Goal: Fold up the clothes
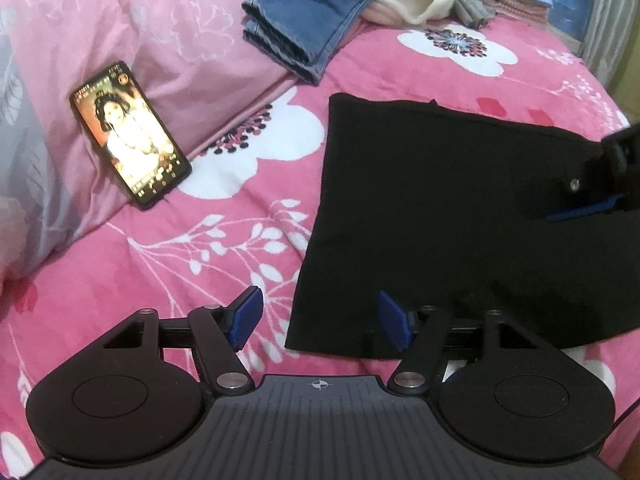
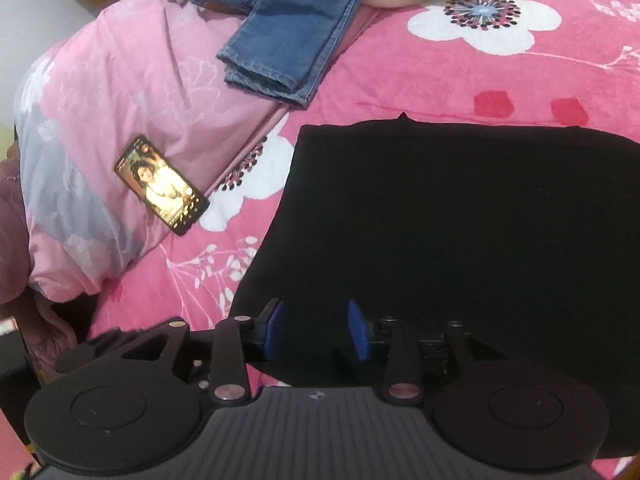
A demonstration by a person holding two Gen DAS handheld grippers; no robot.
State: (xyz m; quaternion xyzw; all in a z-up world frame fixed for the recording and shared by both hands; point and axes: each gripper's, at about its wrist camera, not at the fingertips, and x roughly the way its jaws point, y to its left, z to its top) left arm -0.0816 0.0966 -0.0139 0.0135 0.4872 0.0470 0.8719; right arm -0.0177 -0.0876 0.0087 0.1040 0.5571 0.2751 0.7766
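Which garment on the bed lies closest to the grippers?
The black garment, spread flat beside the left gripper; the jeans and cream garment lie beyond it.

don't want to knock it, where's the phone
In both views the phone lies left of the black garment, propped against the pink pillow.
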